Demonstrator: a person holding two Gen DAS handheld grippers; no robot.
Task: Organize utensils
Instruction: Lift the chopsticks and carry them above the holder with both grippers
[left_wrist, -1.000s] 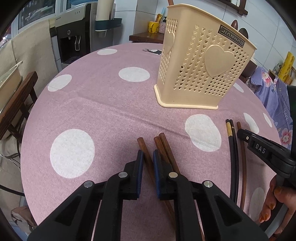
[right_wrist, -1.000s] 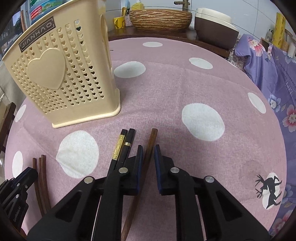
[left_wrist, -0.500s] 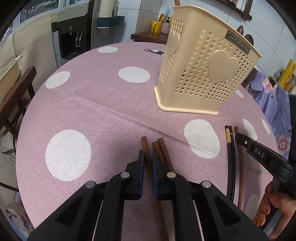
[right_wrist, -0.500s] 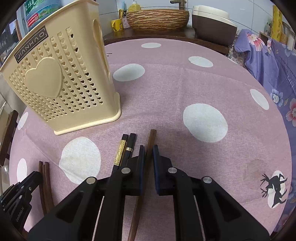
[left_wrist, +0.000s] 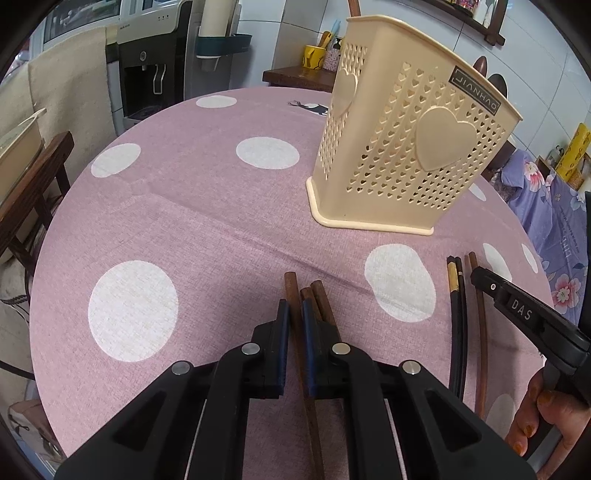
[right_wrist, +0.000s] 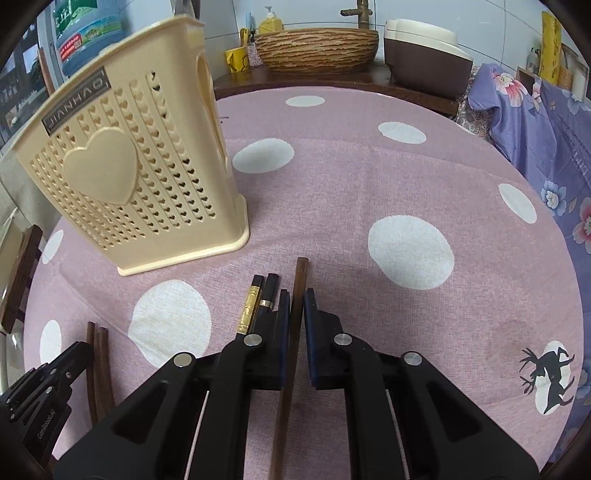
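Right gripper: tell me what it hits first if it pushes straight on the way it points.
The right gripper, shut on a brown chopstick, points down at bare tablecloth beyond the stick's tip. It would probably meet that first; the beige holder sits off to the left.

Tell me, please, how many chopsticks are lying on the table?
6: three brown chopsticks at the left gripper, two black chopsticks beside the right gripper, one brown chopstick in its jaws.
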